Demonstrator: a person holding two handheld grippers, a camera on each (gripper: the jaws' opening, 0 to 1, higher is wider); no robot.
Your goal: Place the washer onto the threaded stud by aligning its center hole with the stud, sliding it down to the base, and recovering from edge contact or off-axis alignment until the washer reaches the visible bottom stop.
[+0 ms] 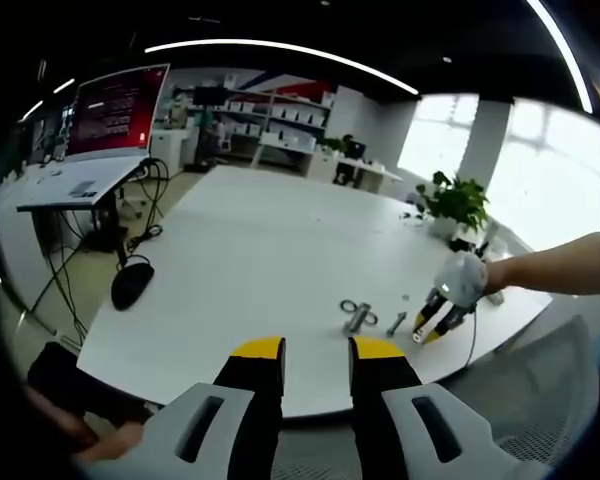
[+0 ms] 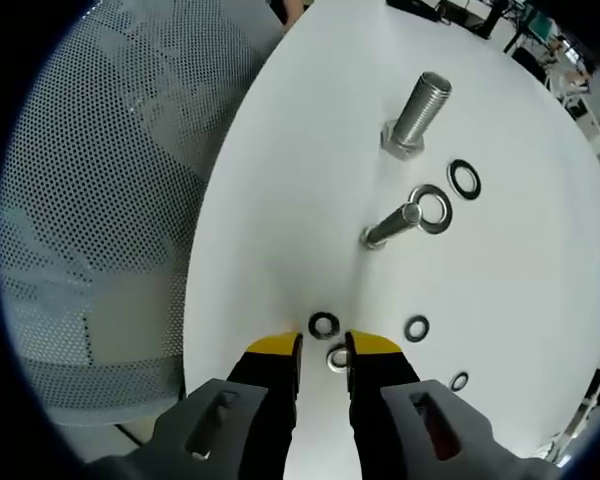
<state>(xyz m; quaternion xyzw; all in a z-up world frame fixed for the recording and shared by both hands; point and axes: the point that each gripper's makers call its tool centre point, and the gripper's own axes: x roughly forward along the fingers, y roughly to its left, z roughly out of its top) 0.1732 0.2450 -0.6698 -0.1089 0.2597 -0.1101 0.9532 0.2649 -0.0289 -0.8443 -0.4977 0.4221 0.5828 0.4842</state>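
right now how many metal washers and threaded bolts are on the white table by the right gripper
flat metal ring washers: 6 — the largest, one, one, one, one, and one between the jaws of the right gripper
silver threaded steel bolts: 2 — and
total: 8

left far, right close over table (image 2: 500, 200)

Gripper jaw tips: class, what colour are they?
Yellow, above black jaw bodies; clearest in the right gripper view, on the right gripper.

Parted left hand-held gripper (image 1: 316, 362) above white table (image 1: 250, 260)
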